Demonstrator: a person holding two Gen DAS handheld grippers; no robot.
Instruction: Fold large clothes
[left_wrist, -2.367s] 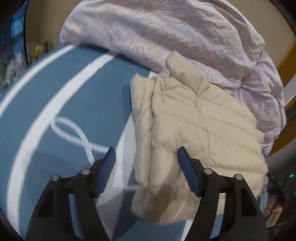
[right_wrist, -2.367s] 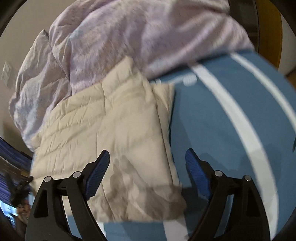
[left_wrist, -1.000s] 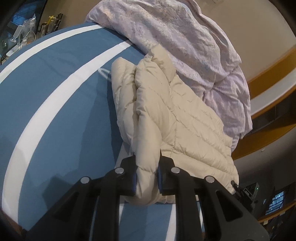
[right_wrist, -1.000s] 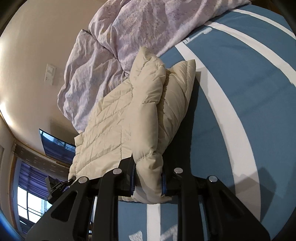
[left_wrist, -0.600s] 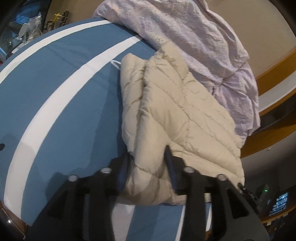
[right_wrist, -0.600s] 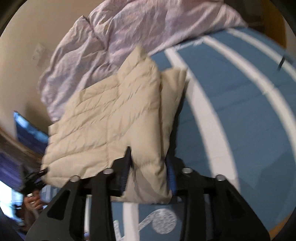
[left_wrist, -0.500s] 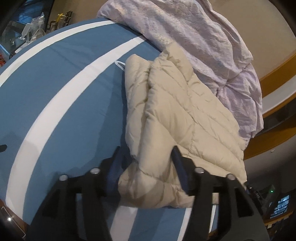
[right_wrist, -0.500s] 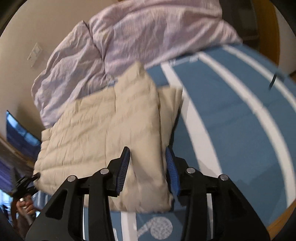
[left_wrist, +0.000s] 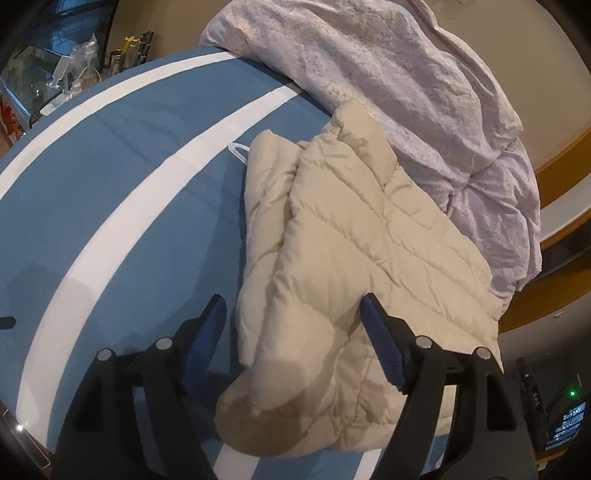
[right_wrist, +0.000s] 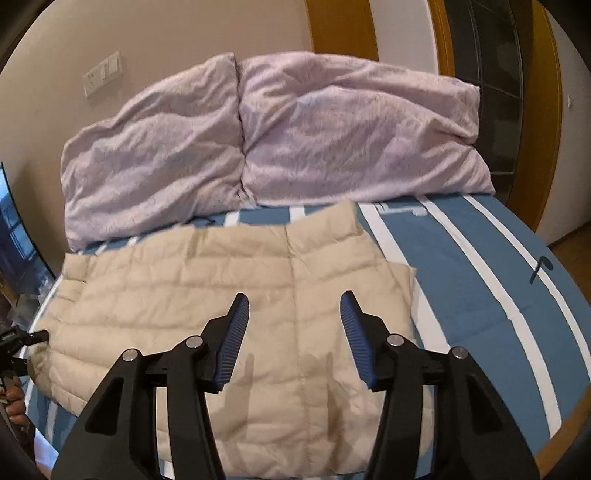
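Now the cream puffer jacket (right_wrist: 236, 295) is lying folded on the blue striped bed (right_wrist: 480, 266), with lilac pillows (right_wrist: 332, 133) at its 12 o'clock. Both the left gripper (left_wrist: 291, 339) and right gripper (right_wrist: 291, 332) are hovering over it, jaws spread, gripping nothing.

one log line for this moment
step: fold | jacket: folded, flat on bed | left tongs: open | right tongs: open | holding: nothing
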